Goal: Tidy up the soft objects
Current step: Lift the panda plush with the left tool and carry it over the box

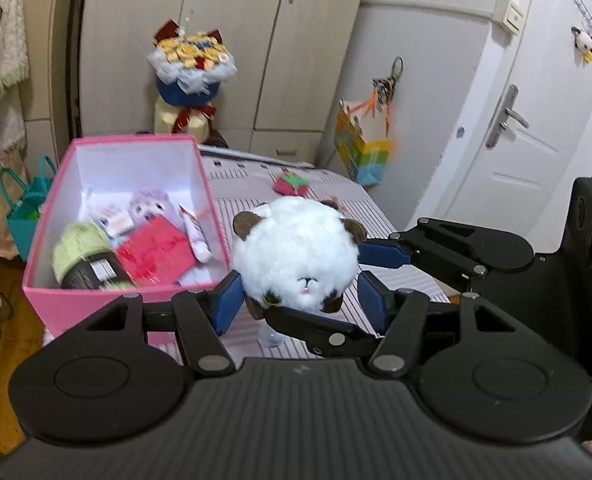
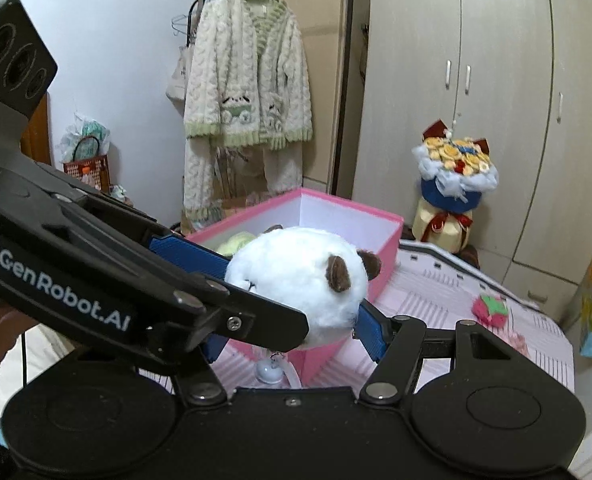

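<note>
A round white plush with brown ears hangs above the striped table, beside the pink box. My left gripper has its blue pads on both sides of the plush. My right gripper reaches in from the right and also closes on it. In the right wrist view the plush sits between my right gripper pads, with the left gripper crossing from the left. The box holds several soft items.
A small red and green plush lies farther back on the table. A toy bouquet stands by the wardrobe. A colourful gift bag hangs at the right. A clothes rack with a sweater stands behind the box.
</note>
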{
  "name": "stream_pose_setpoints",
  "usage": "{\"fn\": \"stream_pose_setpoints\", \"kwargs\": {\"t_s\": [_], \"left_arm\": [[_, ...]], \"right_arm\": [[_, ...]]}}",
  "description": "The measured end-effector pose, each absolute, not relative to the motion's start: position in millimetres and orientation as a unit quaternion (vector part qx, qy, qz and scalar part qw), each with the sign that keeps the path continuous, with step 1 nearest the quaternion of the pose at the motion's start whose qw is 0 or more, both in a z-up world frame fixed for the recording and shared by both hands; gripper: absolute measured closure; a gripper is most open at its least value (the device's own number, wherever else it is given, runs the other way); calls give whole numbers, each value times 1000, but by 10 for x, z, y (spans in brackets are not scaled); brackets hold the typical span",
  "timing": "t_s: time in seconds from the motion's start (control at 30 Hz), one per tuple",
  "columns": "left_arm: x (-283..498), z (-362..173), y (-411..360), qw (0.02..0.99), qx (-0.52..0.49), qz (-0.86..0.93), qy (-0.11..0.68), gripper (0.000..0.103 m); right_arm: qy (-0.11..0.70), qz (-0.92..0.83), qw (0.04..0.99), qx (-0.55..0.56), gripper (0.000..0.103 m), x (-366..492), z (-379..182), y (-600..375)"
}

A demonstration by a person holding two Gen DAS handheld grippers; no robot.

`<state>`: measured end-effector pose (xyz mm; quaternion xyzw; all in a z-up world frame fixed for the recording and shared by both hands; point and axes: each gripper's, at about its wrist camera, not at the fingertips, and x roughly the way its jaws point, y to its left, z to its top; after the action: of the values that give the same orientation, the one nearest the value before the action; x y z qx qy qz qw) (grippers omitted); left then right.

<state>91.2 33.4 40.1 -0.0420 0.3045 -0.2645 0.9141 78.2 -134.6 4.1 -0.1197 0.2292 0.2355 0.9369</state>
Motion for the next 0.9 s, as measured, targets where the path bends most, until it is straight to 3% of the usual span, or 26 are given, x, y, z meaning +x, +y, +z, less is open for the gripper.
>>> {"fn": "stream_pose_setpoints", "kwargs": {"t_s": [0.73, 0.9], "left_arm": [[2103, 409, 882, 929, -89, -229, 276, 42], [2581, 151, 992, 915, -131, -218, 313, 41]], "right_arm": [[182, 245, 942, -141, 34, 1928, 148, -852], [191, 259, 936, -144, 34, 2284, 30, -814]]}}
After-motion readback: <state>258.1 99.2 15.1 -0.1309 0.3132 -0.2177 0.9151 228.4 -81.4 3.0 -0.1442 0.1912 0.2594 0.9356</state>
